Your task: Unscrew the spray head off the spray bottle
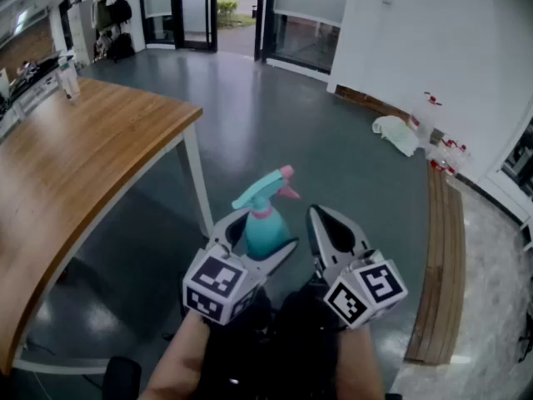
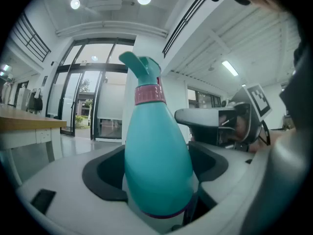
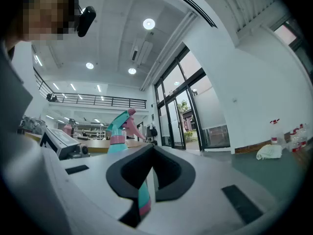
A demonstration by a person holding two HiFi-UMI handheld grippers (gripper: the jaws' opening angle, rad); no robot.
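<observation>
A teal spray bottle (image 1: 265,230) stands upright in my left gripper (image 1: 263,233), which is shut on its body. Its teal spray head (image 1: 265,187) with a pink nozzle sits on a pink collar (image 2: 148,94) above the jaws. In the left gripper view the bottle body (image 2: 157,165) fills the space between the jaws. My right gripper (image 1: 320,223) is shut and holds nothing, just right of the bottle and apart from it. In the right gripper view the bottle (image 3: 117,131) shows to the left, beyond the closed jaws (image 3: 152,153).
A long wooden table (image 1: 75,157) runs along the left. On the right lies a wooden bench (image 1: 441,257); a white bag (image 1: 396,132) and several bottles (image 1: 445,150) sit by the white wall. Grey floor stretches toward glass doors (image 1: 196,7).
</observation>
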